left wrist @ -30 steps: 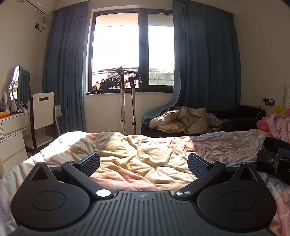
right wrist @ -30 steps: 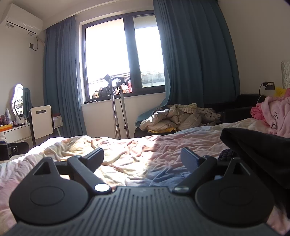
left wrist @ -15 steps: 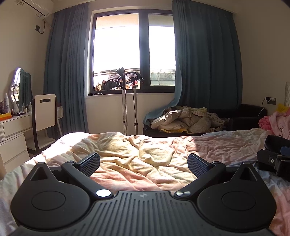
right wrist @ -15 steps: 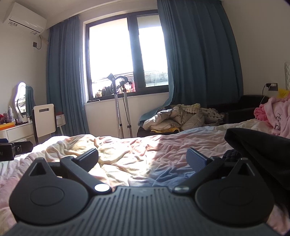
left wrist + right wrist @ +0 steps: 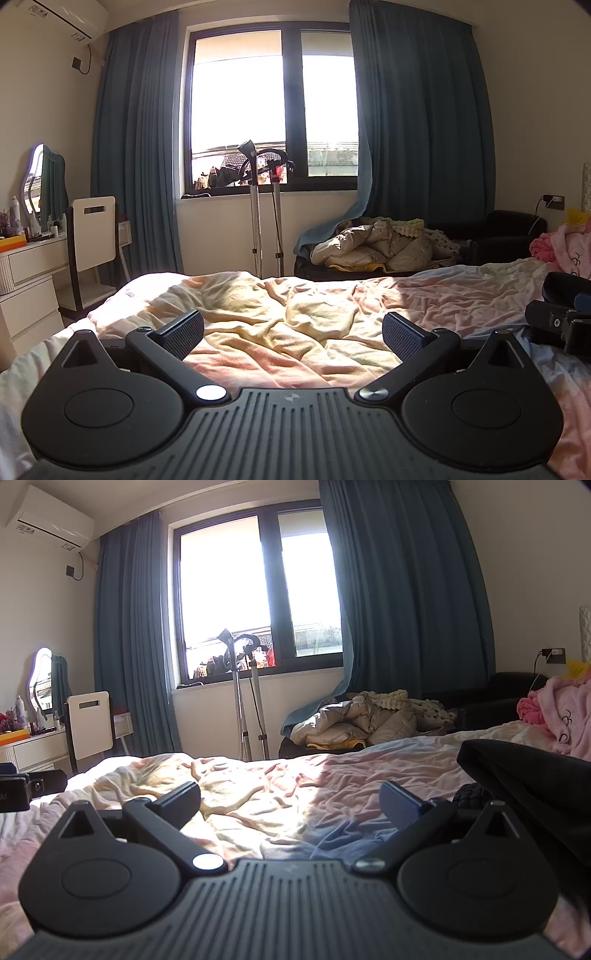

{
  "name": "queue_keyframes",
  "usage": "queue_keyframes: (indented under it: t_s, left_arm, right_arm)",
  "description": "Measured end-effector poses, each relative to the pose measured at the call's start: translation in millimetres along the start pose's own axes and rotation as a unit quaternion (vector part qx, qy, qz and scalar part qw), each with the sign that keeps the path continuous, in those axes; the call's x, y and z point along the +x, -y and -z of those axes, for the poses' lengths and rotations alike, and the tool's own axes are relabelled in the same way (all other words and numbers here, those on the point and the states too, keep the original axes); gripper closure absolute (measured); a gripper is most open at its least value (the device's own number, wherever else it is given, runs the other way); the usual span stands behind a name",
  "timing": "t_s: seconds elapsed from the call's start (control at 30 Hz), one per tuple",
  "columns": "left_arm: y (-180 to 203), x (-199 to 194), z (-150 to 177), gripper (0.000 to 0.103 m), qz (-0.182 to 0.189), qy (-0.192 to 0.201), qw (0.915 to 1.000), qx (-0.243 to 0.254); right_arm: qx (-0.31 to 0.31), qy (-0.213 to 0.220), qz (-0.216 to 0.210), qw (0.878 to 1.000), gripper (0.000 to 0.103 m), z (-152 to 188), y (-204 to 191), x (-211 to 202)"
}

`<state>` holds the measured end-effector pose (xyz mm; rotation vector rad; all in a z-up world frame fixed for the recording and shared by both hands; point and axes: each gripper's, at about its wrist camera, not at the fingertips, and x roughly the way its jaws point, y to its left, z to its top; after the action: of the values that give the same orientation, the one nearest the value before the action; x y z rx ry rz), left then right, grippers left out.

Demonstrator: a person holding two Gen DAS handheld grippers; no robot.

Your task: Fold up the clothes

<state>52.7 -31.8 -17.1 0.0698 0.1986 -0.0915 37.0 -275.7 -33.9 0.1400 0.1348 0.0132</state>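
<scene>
Left view, cut off: right tongs [image 5: 561,325] at the right edge, only partly seen.
Left view, tongs: left tongs [image 5: 293,332] spread wide, empty, above the bed [image 5: 295,314].
Right view, hard to make out: black garment [image 5: 524,782] on the bed's right, possibly a jacket.
Right view, tongs: wide apart, holding nothing, garment just beside the right finger.
Room: window [image 5: 258,590], blue curtains [image 5: 399,609].
</scene>
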Motion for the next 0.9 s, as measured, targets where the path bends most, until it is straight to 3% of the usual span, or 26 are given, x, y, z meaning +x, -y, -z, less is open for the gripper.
queue_keyframes:
  t_s: [0.9]
  left_arm:
    - [-0.3, 5.0, -1.0, 0.0, -0.005, -0.014, 0.9999, -0.004]
  right_arm:
    - [-0.002, -0.004, -0.001, 1.0, 0.0, 0.6, -1.4, 0.3]
